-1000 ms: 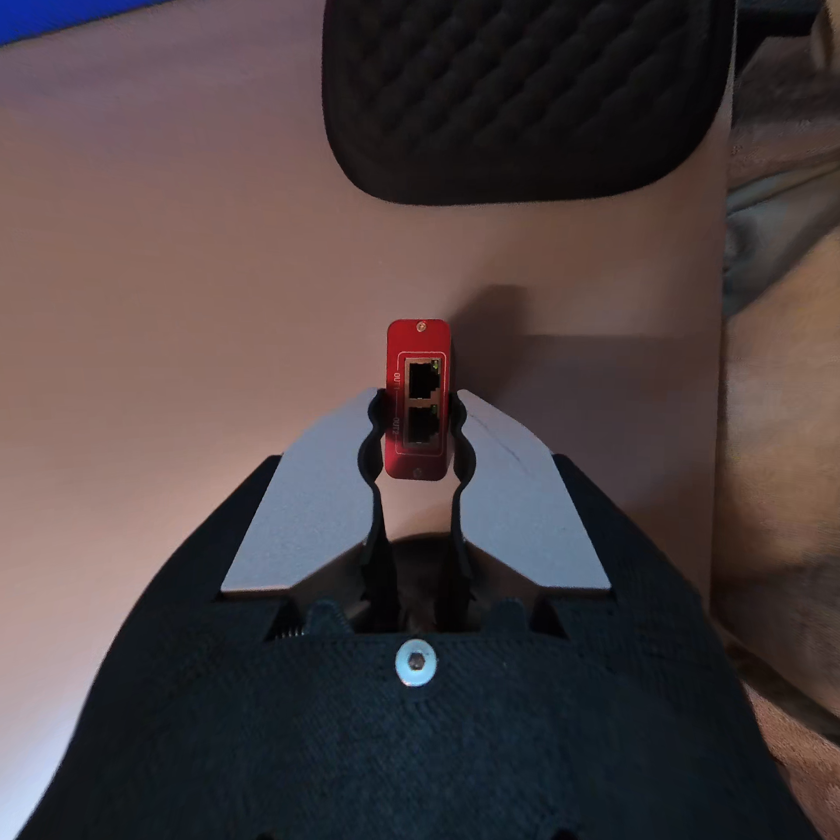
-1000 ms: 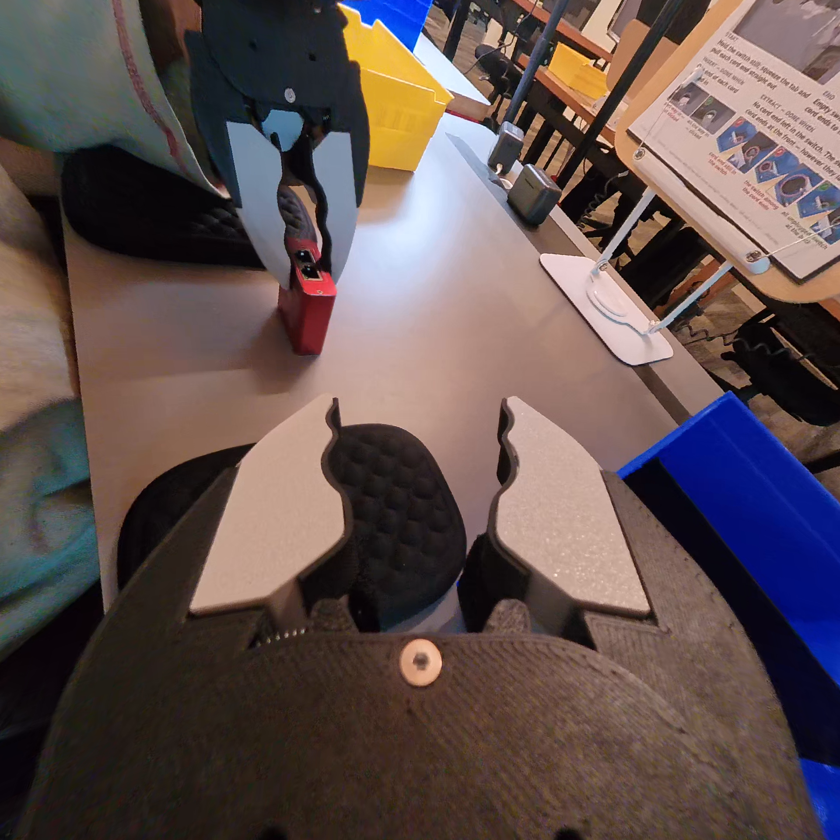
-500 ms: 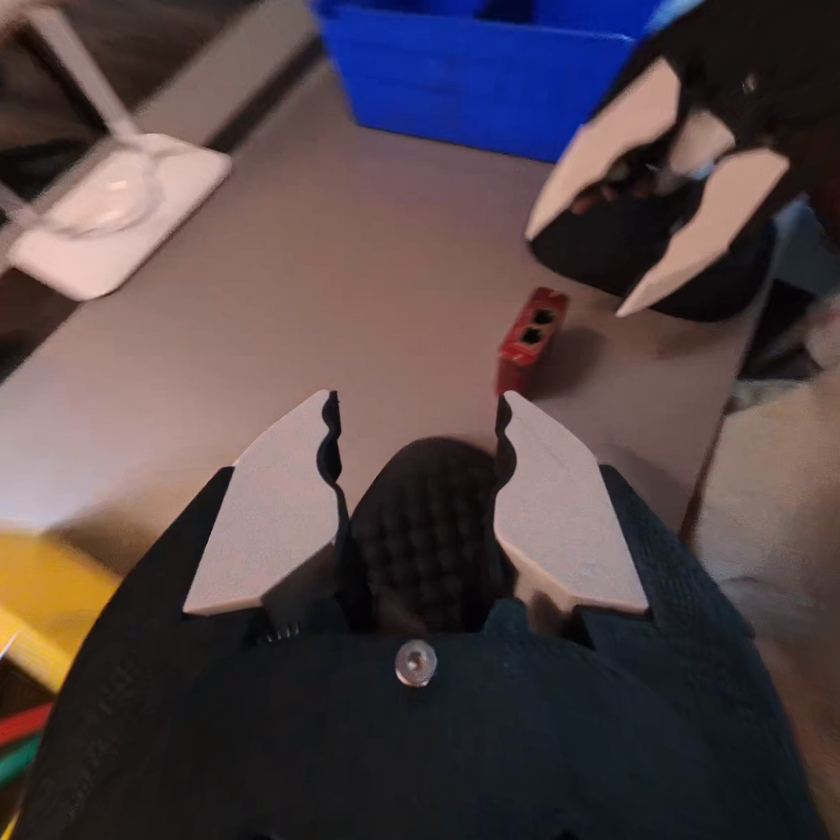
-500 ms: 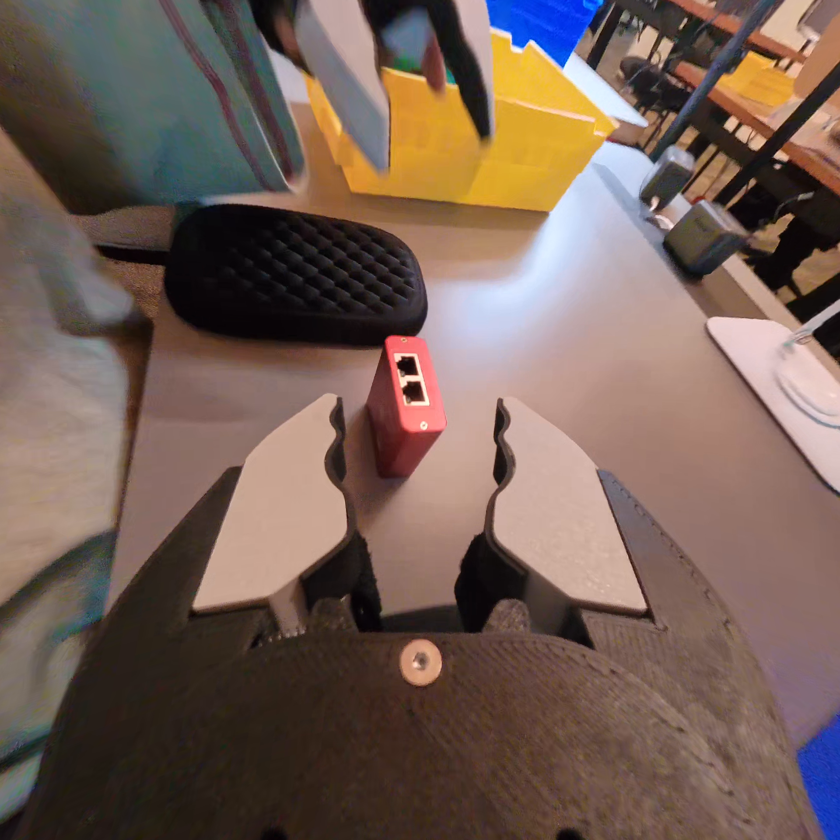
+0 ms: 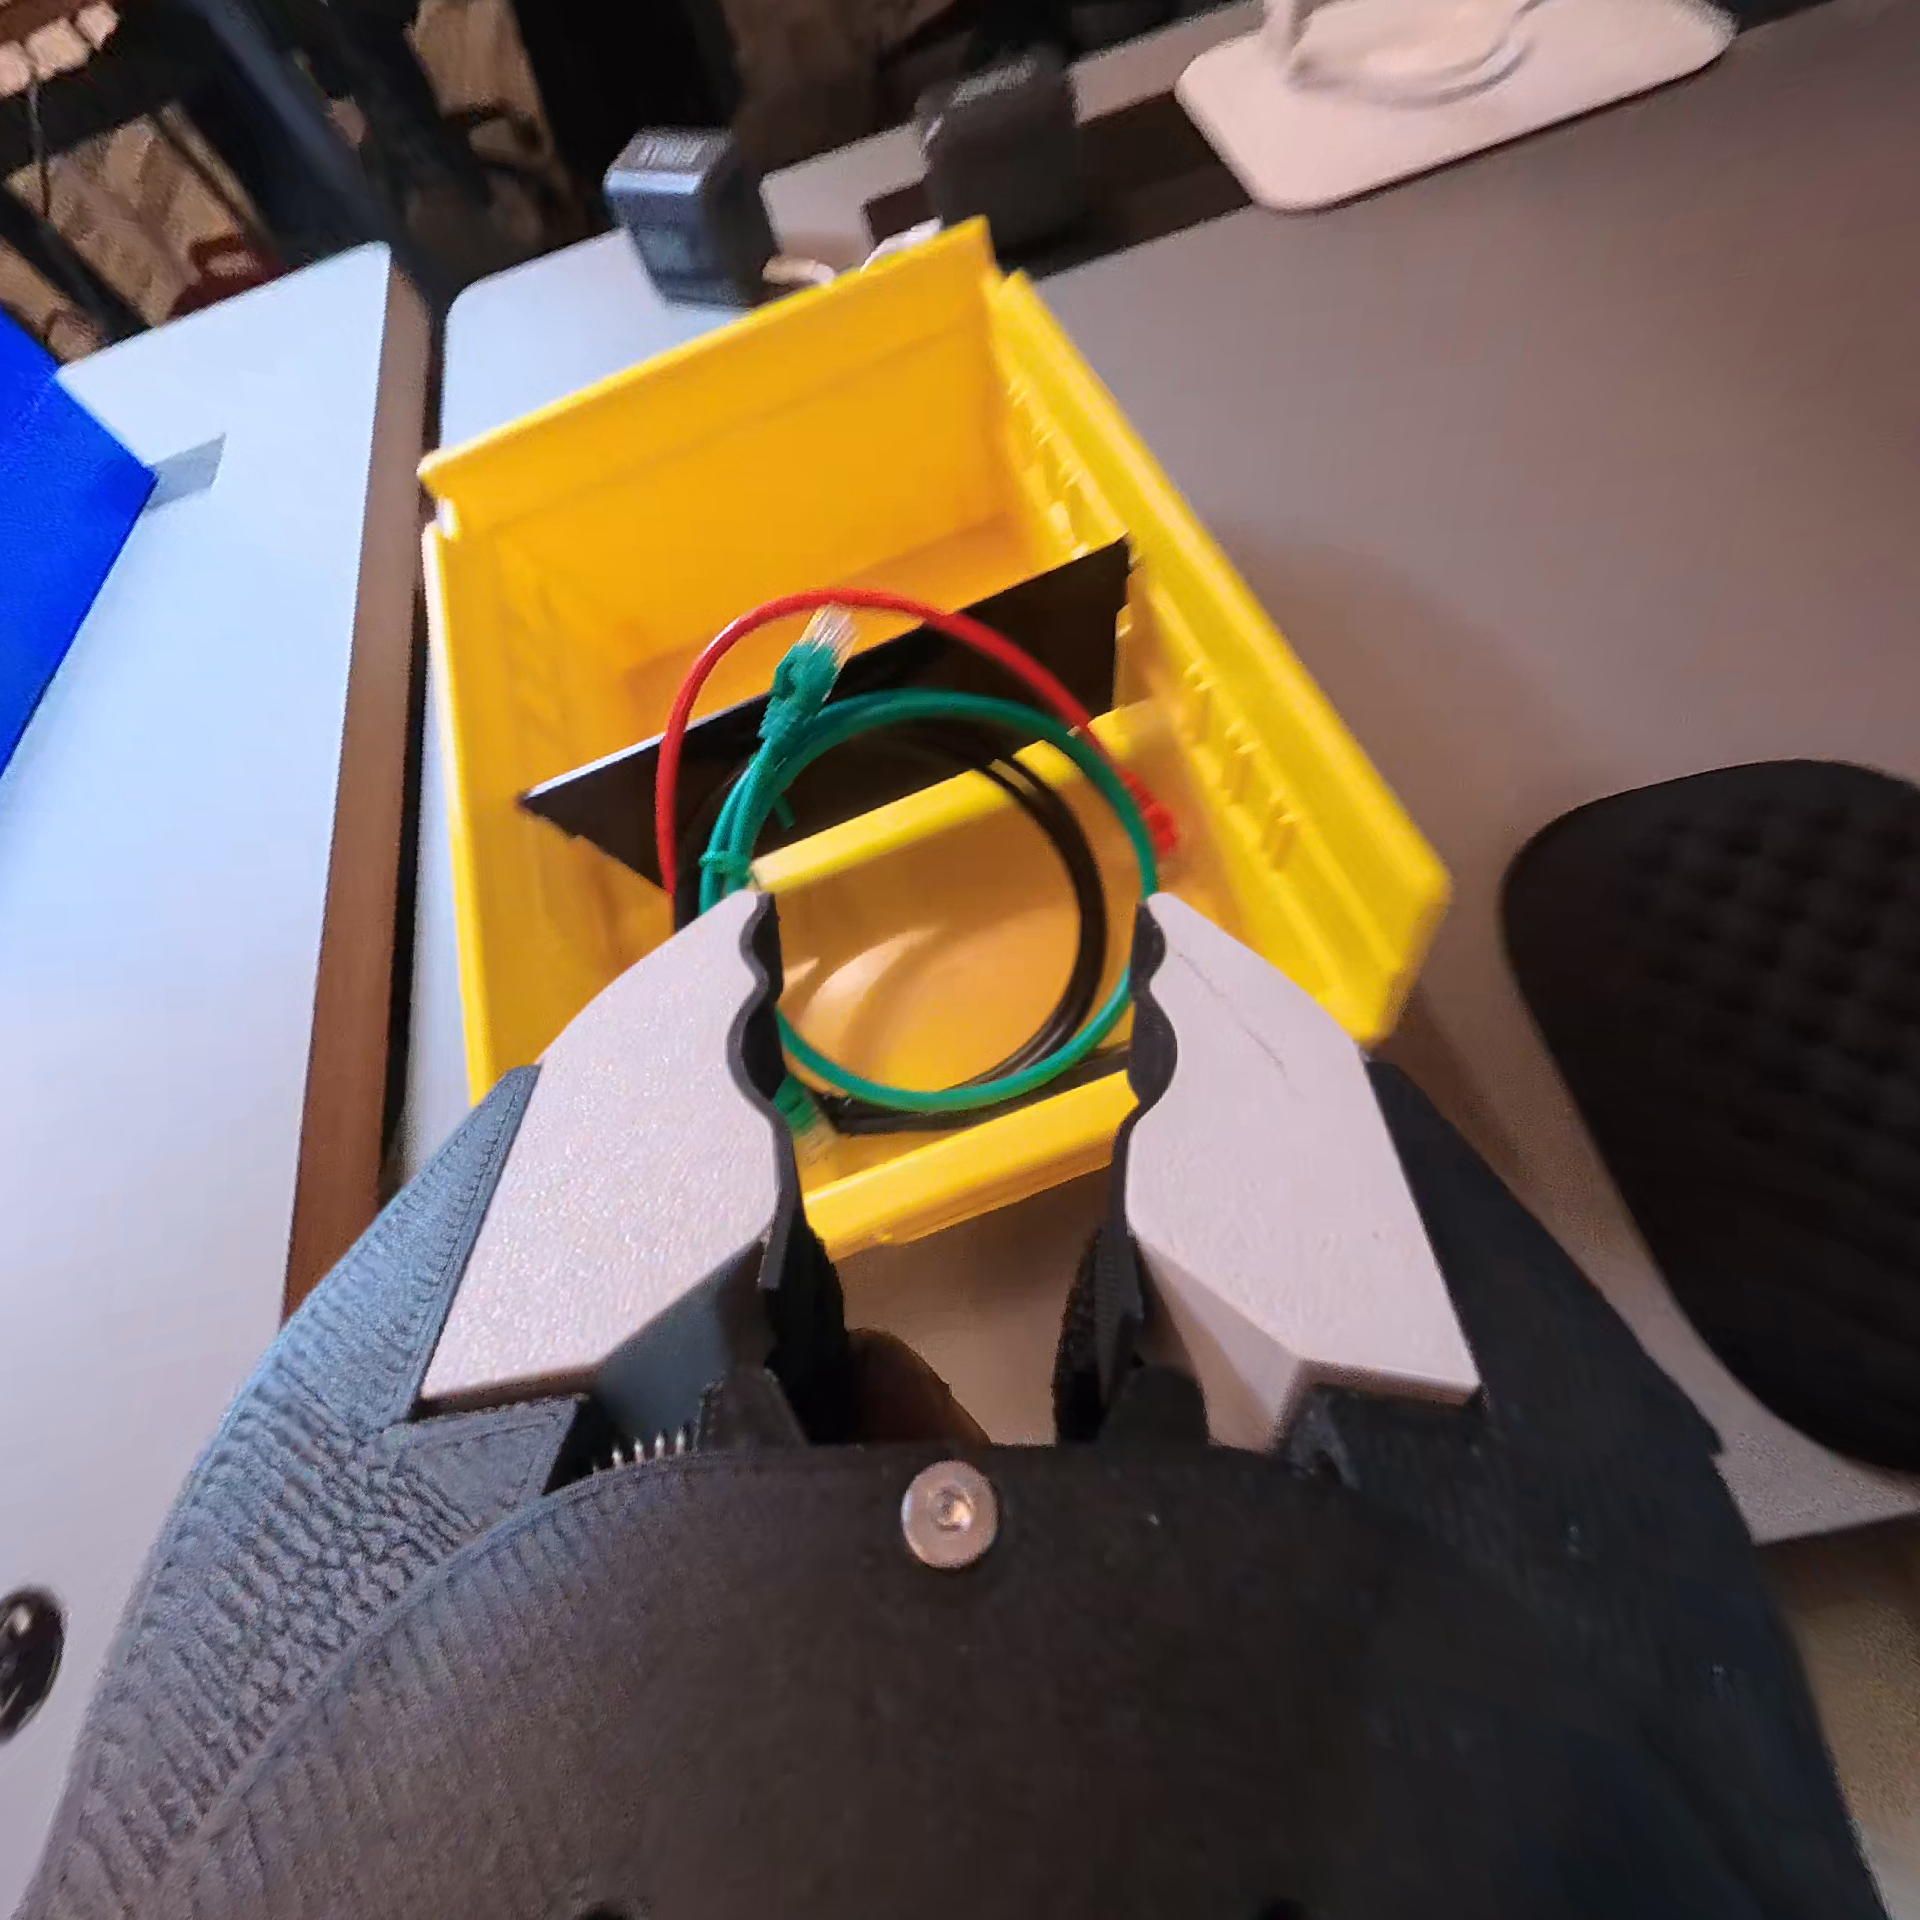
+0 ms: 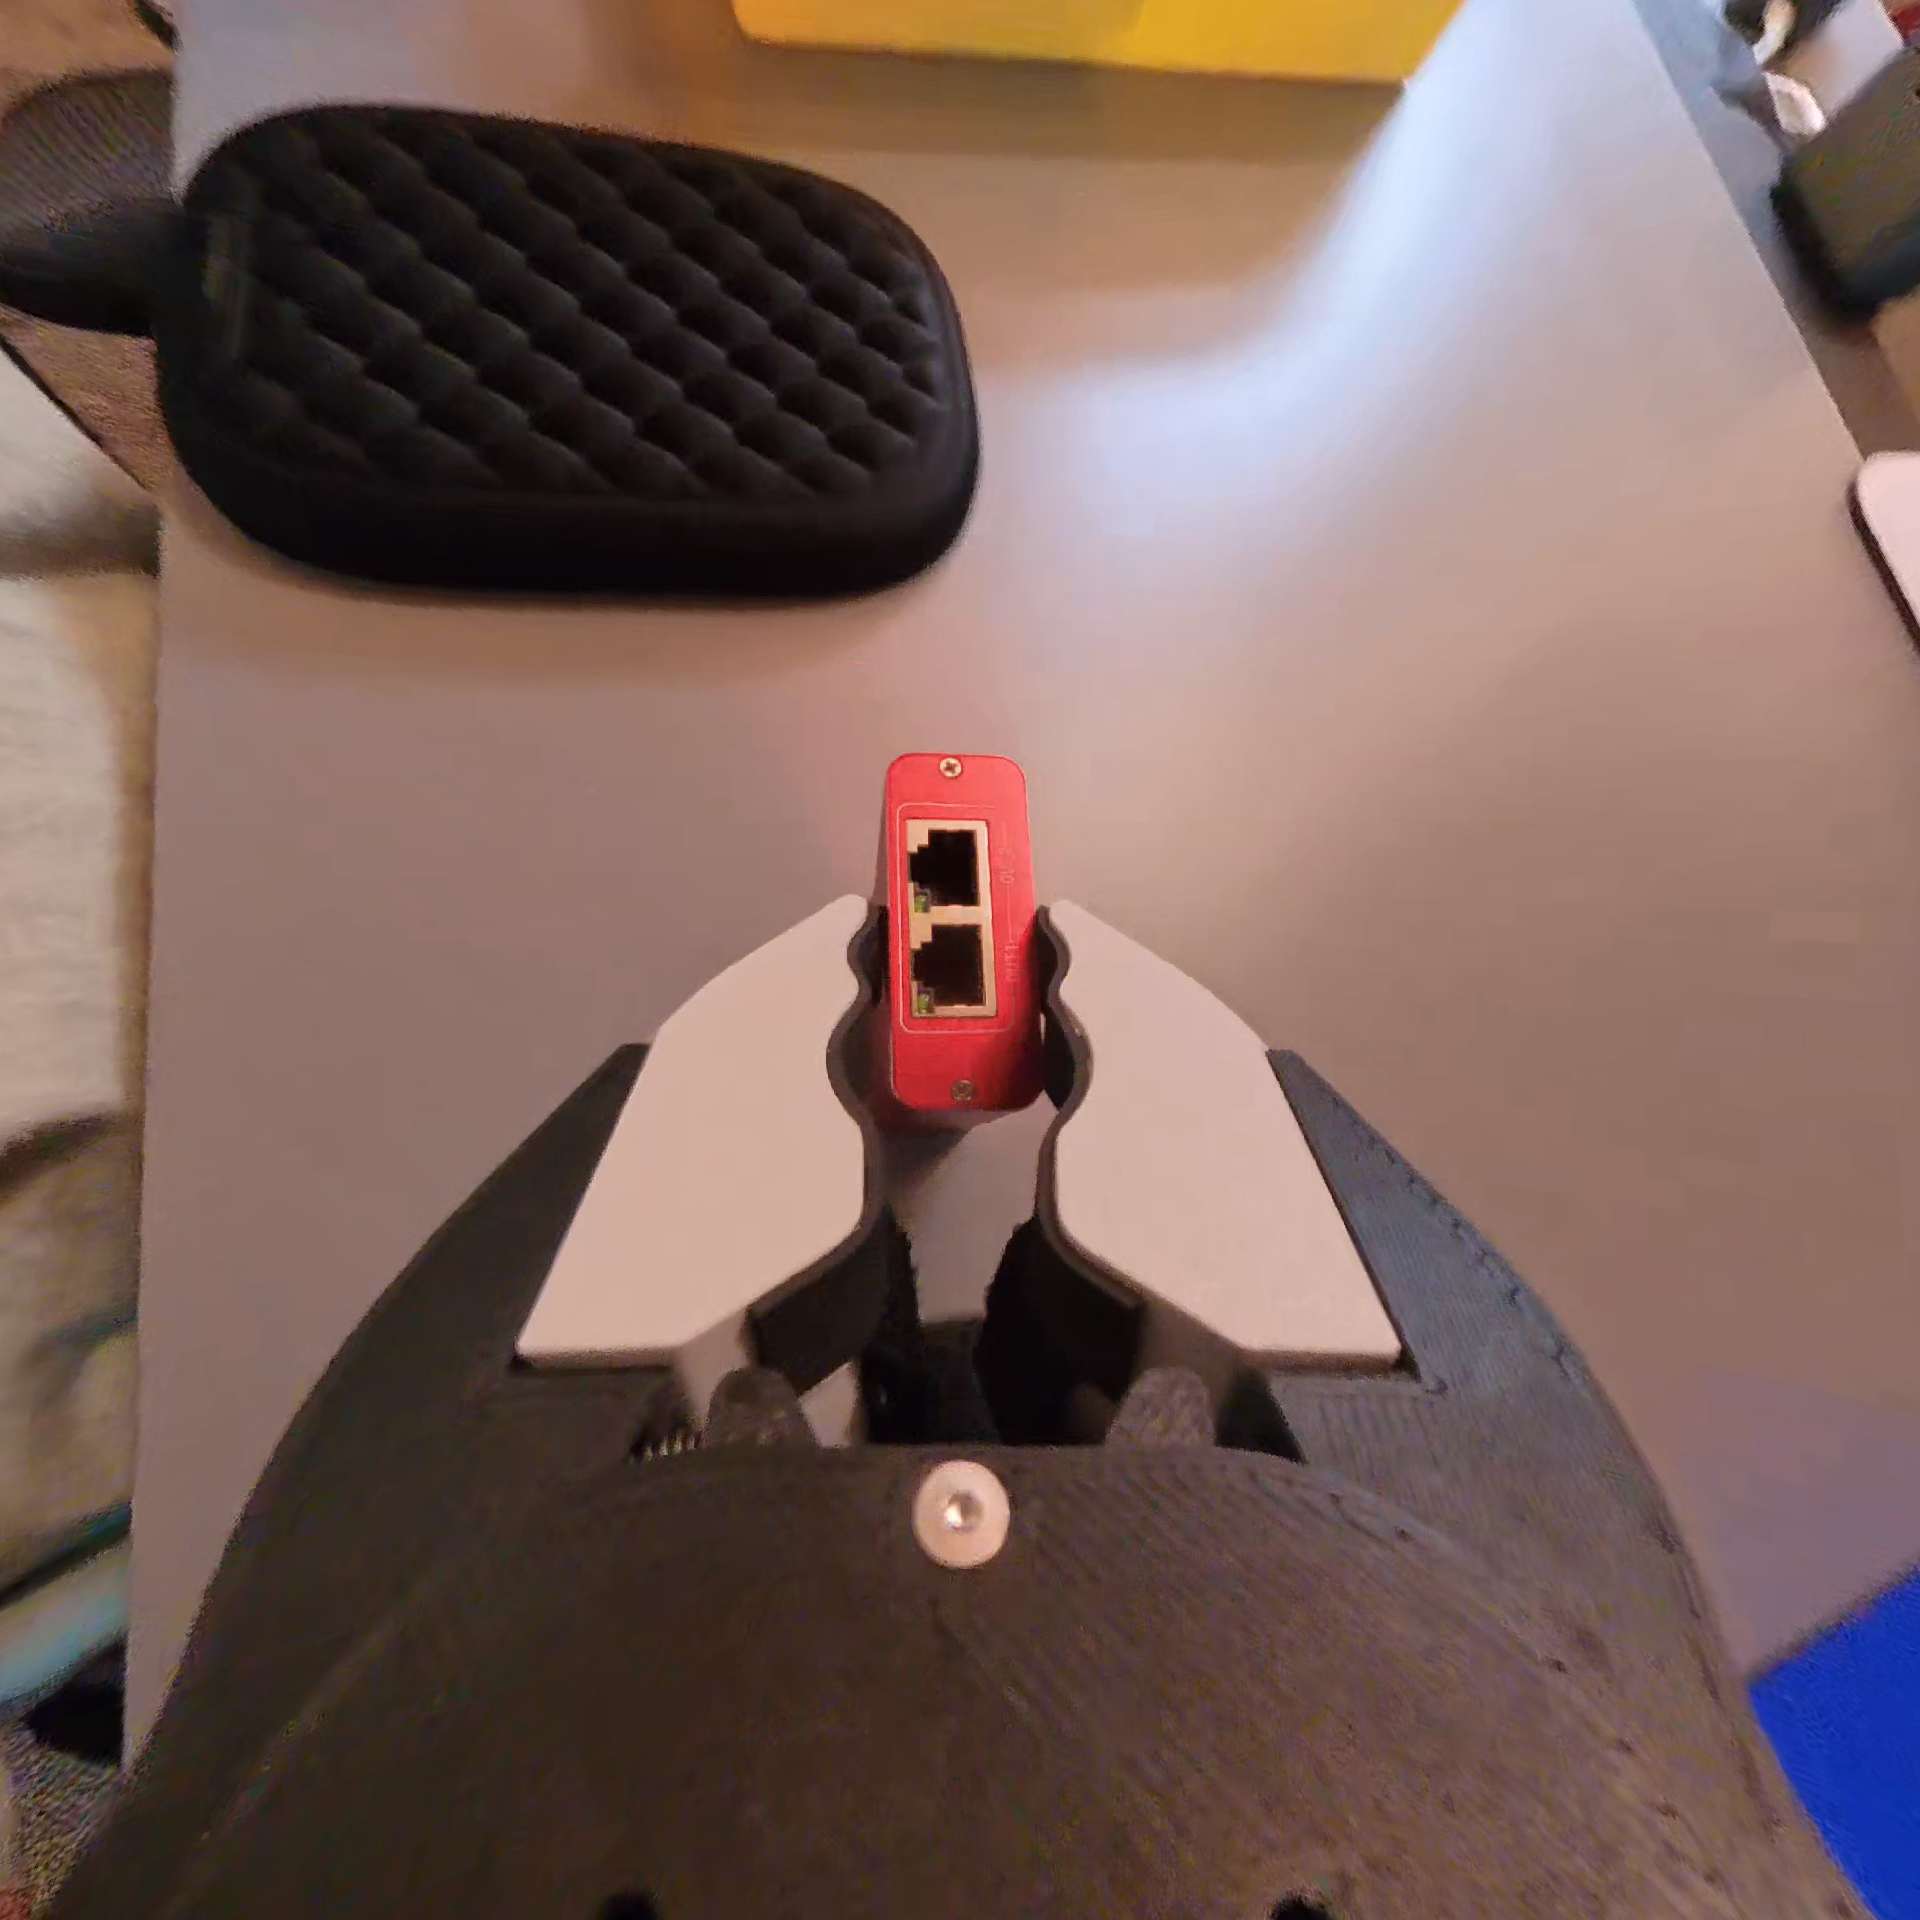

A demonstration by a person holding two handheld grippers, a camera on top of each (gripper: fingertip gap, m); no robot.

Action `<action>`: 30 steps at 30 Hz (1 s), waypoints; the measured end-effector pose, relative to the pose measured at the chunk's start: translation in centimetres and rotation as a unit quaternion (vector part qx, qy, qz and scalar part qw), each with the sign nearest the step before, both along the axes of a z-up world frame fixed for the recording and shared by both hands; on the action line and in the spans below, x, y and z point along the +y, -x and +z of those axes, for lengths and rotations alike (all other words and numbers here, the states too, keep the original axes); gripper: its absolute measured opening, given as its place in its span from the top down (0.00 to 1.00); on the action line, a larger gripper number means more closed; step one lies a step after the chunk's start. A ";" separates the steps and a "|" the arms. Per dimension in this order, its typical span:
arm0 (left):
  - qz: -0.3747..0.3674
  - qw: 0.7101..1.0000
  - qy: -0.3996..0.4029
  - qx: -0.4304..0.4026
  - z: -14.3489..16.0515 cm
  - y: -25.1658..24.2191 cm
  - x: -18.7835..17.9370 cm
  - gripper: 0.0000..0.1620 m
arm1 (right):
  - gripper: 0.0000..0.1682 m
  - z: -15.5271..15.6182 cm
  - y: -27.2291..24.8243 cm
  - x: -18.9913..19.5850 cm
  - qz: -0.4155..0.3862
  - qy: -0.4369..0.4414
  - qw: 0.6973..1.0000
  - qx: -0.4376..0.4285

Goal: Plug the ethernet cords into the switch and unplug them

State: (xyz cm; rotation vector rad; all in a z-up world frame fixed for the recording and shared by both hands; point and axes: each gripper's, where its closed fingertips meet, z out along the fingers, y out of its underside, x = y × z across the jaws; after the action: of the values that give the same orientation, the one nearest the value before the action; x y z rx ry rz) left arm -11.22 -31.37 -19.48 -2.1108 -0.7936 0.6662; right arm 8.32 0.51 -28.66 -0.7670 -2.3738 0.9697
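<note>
Grey fingers of the left gripper [image 5: 951,920] spread wide, holding nothing, above the near end of the yellow bin [image 5: 1299,748]. Dead ahead at 12 o'clock, coiled cords: green cord [image 5: 1039,1086] nearest, black cord [image 5: 1081,883] inside it, red cord [image 5: 681,727] arching farthest; green plug [image 5: 805,675] pointing up. Black divider [image 5: 1029,634] across behind.

Right gripper [image 6: 958,930] clamped on the red switch [image 6: 958,935], ports facing the camera, stacked toward 12. Black pad [image 6: 561,353] beyond at 11.

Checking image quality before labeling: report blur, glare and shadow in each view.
Left wrist view: soft motion blur overall, yellow bin and cords readable, background smeared. Right wrist view: red switch sharp between the right gripper fingers, edges blurred, pale glare on the table.
</note>
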 end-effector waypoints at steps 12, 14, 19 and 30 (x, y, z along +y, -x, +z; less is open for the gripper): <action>0.076 0.996 0.052 -0.012 -4.3 5.0 -2.2 0.64 | 0.84 -0.1 -0.1 5.2 -0.275 -0.020 0.961 -0.024; 0.081 0.995 0.057 -0.017 -4.8 5.8 -2.4 0.64 | 0.84 -0.2 0.1 4.8 -0.283 -0.040 0.958 -0.027; 0.073 0.994 0.069 -0.029 -5.8 6.1 -2.0 0.65 | 0.79 -0.8 -0.7 3.8 -0.291 0.002 0.952 -0.096; 0.063 0.997 0.042 -0.027 -5.7 6.1 -1.2 0.65 | 0.82 -0.2 -1.6 4.0 -0.273 0.023 0.951 -0.144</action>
State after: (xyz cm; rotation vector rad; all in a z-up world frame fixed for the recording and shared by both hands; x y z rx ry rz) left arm -17.34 -32.59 -25.22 -2.1757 -0.9491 0.7232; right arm 9.88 4.47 -28.84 -1.5693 -2.1685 0.7097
